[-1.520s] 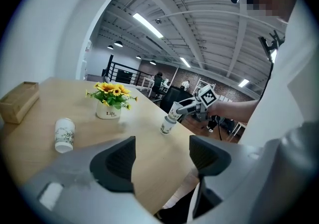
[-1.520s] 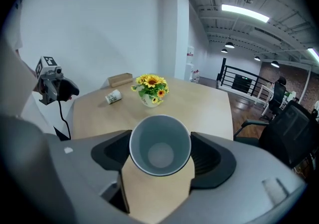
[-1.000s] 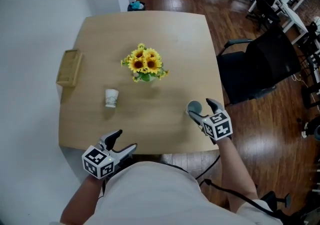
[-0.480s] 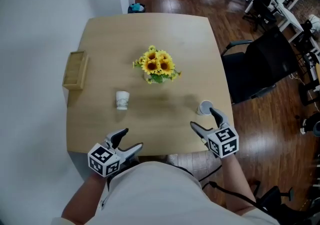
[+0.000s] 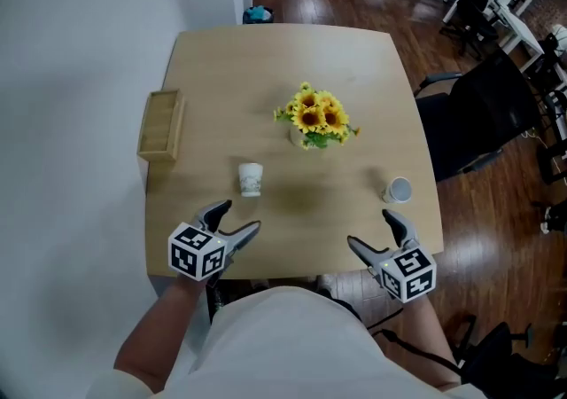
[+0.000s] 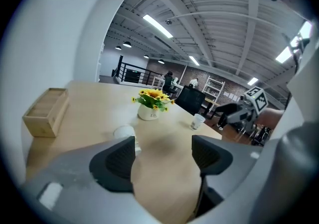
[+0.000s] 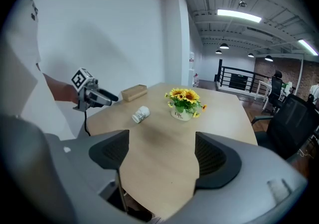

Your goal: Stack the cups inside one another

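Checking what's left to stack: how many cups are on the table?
2. The left cup sits below and left of the sunflowers in the head view; the right cup sits near the table's right edge. None appears hidden.

The table [image 5: 283,60] has a light wooden top with rounded corners and stands on a dark wood floor. Four things lie on it.
- A wooden box [image 5: 161,126] sits along the left edge.
- A white pot of sunflowers [image 5: 317,118] stands near the centre.
- The left cup [image 5: 251,180], white with print, is between the box and the pot, toward the near edge.
- The right cup [image 5: 398,190] is close to the right edge, well apart from the left cup.
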Available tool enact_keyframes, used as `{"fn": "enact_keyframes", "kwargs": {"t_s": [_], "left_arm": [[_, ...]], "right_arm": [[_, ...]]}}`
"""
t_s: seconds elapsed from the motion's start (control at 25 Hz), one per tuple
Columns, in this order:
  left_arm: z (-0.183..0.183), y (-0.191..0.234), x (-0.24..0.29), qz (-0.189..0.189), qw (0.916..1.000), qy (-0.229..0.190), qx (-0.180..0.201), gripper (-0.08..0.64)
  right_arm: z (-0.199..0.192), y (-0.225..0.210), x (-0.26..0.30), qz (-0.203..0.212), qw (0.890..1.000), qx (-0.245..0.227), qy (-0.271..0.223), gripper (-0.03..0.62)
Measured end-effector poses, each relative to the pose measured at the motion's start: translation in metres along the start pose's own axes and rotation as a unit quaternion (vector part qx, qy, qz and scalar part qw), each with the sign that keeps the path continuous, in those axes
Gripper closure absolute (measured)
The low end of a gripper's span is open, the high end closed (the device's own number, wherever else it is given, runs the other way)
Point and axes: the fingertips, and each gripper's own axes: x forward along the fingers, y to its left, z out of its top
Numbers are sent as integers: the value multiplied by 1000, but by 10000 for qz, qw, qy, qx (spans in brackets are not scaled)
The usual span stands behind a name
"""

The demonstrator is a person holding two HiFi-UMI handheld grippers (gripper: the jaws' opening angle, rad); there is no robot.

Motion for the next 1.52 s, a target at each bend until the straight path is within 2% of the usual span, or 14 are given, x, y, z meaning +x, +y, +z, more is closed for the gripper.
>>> {"fn": "enact_keyframes", "kwargs": {"t_s": [0.2, 0.32, 0.52, 0.64, 0.72, 0.8, 0.84, 0.88, 1.0, 1.16, 1.28, 1.4, 1.52], "left_arm": [[26, 69, 36, 462, 9974, 449, -317, 186], [35, 99, 68, 632, 9921, 970, -489, 172], [19, 130, 120, 647, 9719, 1764, -1417, 117], [3, 142, 141, 926, 9589, 2260, -1443, 77], [-8, 143, 151, 983, 9521, 2495, -1467, 63], [-15, 135, 157, 865, 9495, 2657, -1424, 92], [-16, 130, 160, 802, 9496, 2703, -1371, 164], [-17, 126, 161, 753, 9506, 2705, -1326, 193], [-8, 112, 160, 647, 9599, 2438, -1222, 206], [25, 80, 148, 506, 9812, 1584, -980, 210], [49, 47, 137, 390, 9925, 942, -680, 210], [66, 11, 129, 356, 9984, 405, -179, 209], [85, -30, 130, 290, 9987, -78, 403, 209]], "right_arm": [[-12, 19, -11, -143, 9997, 186, 72, 183], [-23, 24, -20, -276, 9989, 358, 119, 183], [-47, 22, -40, -548, 9961, 674, 171, 183], [-59, 17, -53, -665, 9937, 895, 138, 183], [-67, 12, -59, -709, 9923, 1002, 140, 184], [-73, 6, -65, -744, 9917, 1036, 150, 183], [-76, 3, -67, -755, 9916, 1043, 151, 184], [-77, 0, -69, -758, 9915, 1049, 147, 184], [-79, -9, -74, -726, 9920, 1030, 93, 184], [-77, -21, -78, -614, 9936, 947, -4, 184], [-79, -29, -80, -500, 9947, 895, -52, 184], [-82, -37, -84, -368, 9959, 818, -70, 184], [-88, -46, -89, -277, 9967, 762, -73, 184]]}}
